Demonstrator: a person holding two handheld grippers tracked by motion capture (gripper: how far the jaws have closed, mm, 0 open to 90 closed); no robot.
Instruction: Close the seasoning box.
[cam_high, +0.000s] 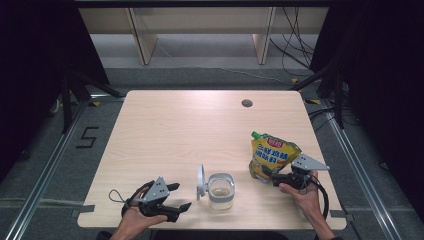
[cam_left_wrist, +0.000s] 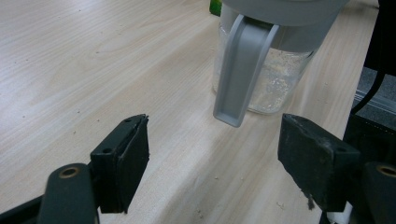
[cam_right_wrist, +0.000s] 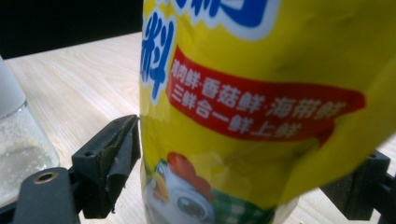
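Currently the work appears to be at an early stage: filling the clear glass jar with a grey hinged lid (cam_high: 220, 190) from the yellow printed stand-up pouch with a green screw cap (cam_high: 271, 154).

Nearest the person, the left gripper (cam_high: 181, 196) sits low at the front edge of the pale wood bench (cam_high: 165, 130). Its jaws are spread wide and hold nothing. In the left gripper view the jar (cam_left_wrist: 275, 74) stands just ahead of the jaws, its grey lid clasp (cam_left_wrist: 242, 70) hanging down toward them, apart from both jaws.

The jar's lid is swung open to its left side in the high view. A shallow layer of pale granules lies in the bottom; the jar is far from full.

To the right and slightly farther back, the right gripper (cam_high: 268, 175) meets the lower part of the pouch. In the right gripper view the pouch (cam_right_wrist: 252, 107) stands between the jaws, which are spread about the pouch's width. The left jaw touches its edge; contact at the right jaw cannot be confirmed, so a firm pinch is not established.

The pouch stands upright on the bench, just beside the jar, cap apparently on.

Remaining, by judgement: secure the pouch, uncap, pour, close the lid.
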